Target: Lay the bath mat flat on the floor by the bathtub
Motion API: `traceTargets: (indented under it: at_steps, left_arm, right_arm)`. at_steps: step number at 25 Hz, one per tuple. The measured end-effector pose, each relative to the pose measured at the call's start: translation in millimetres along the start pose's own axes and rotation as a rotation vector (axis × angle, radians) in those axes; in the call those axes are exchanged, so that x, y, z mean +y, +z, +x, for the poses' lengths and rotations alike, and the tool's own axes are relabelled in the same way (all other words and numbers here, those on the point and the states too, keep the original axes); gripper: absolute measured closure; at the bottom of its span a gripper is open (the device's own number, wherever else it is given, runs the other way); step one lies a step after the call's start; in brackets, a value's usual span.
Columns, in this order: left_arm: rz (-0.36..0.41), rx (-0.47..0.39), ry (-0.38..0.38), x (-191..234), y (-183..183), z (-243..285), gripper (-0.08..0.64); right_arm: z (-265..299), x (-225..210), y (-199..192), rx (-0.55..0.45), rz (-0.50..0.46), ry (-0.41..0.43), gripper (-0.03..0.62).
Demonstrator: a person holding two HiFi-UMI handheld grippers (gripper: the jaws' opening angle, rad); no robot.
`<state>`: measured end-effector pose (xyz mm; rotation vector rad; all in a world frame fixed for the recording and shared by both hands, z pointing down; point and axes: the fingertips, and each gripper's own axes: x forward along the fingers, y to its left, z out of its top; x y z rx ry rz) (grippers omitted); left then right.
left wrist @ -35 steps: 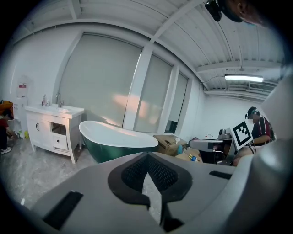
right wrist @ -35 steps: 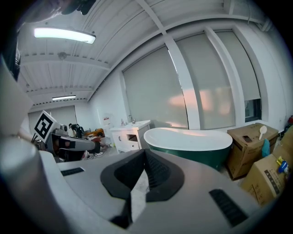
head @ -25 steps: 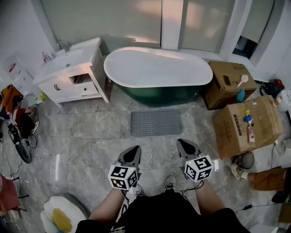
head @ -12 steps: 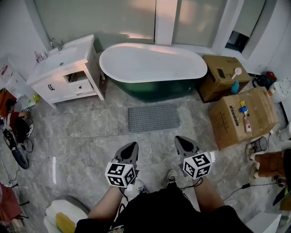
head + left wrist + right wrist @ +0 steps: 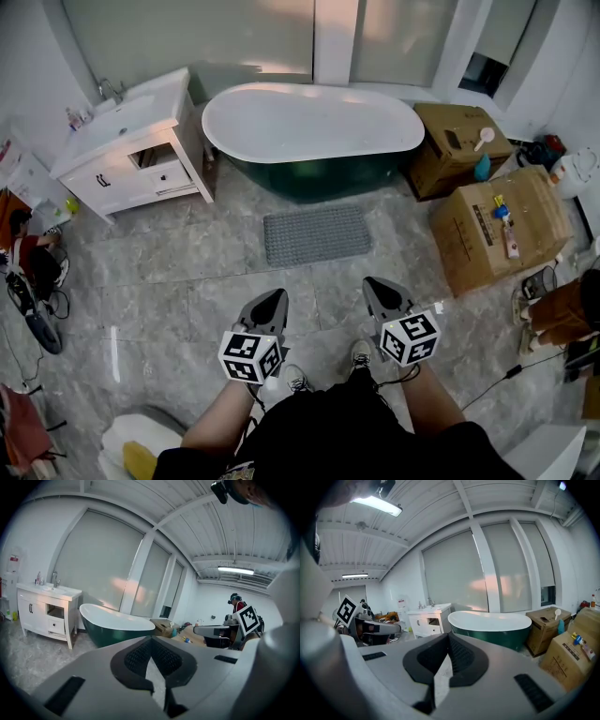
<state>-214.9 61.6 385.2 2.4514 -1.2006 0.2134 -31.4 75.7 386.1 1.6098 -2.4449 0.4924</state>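
Floor (image 5: pixel 187 272) of grey marbled tile, seen from steeply above, spreads beneath two hand-held grippers. Straight ahead of both grippers and well apart from them stands a long oval bathtub (image 5: pixel 312 131). It is white inside and dark green outside, set crosswise before a wall of frosted panels. Ahead and to the left of the left gripper (image 5: pixel 277 296) is a white vanity (image 5: pixel 131 155) with a sink on top, just beside the tub's left end. Ahead and to the right of the right gripper (image 5: pixel 375 283) are two brown cardboard boxes (image 5: pixel 502 234). One sits near the tub's right end, and a bigger one sits closer to that gripper with small items on its top. The bath mat (image 5: pixel 316 234), a grey textured rectangle, lies flat on the floor between the grippers and the bathtub. It is just beside the tub's near side and clear of both pairs of jaws. The two grippers are held side by side in front of the person, about level with each other, jaws pointing toward the mat. Each carries a black-and-white marker cube at its rear. In each gripper view the jaws are closed tip to tip and grip nothing, with only a thin sliver of floor showing behind the meeting tips. The person's shoes (image 5: pixel 298 380) stand on the tile just behind the grippers.
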Motion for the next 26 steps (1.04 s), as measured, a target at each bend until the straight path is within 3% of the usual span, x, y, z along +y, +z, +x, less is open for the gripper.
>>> traceTargets:
  at_steps: [26]
  left_arm:
    - [-0.003, 0.010, -0.007, 11, -6, -15, 0.543]
  right_arm:
    - [4, 13, 0, -0.022, 0.019, -0.021, 0.576]
